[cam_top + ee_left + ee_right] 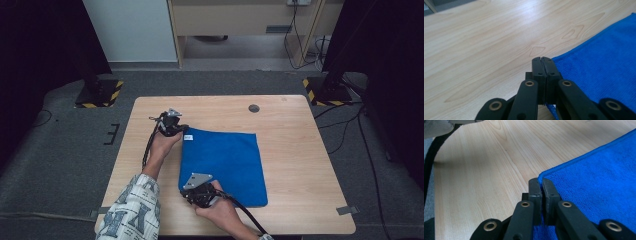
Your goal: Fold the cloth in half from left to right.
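Right gripper point(192, 192) nearest, jaws pinched tight on near left corner of blue towel point(225, 162). Left gripper point(179, 128) at far left corner, jaws closed on towel edge there. Towel lay flat mid wooden surface point(295, 150), white tag point(188, 137) beside left gripper.
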Demonstrator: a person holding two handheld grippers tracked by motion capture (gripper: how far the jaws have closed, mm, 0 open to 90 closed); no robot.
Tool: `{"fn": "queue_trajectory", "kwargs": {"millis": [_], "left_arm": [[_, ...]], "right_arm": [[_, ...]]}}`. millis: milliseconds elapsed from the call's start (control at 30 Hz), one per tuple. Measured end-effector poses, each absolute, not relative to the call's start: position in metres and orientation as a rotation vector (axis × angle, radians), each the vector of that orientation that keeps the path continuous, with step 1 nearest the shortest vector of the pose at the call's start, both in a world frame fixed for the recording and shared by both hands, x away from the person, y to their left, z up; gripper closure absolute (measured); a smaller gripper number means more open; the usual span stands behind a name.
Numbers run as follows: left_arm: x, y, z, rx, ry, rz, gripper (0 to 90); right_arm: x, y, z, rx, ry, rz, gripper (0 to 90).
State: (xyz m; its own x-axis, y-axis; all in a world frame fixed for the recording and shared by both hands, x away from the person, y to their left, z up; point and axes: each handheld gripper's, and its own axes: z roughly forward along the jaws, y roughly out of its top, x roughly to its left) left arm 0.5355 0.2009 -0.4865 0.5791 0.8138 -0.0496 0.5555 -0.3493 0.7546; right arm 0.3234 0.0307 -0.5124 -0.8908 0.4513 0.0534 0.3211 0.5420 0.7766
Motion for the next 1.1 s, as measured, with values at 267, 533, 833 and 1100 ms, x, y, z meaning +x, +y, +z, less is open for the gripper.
{"fn": "queue_trajectory", "kwargs": {"millis": [267,533,833,1100], "left_arm": [[0.532,0.209,-0.476,2.042,1.104,0.432,89.6],[0.528,0.214,-0.467,2.03,1.108,0.442,89.6],[0.529,0.222,-0.456,2.054,1.12,0.457,89.7],[0.527,0.232,-0.451,2.049,1.128,0.468,89.7]], "right_arm": [[0.316,0.038,-0.5,0.629,2.591,1.264,87.6],[0.314,0.046,-0.492,0.609,2.587,1.29,87.6],[0.313,0.052,-0.484,0.601,2.576,1.324,87.6],[0.309,0.062,-0.478,0.573,2.57,1.341,87.8]]}}
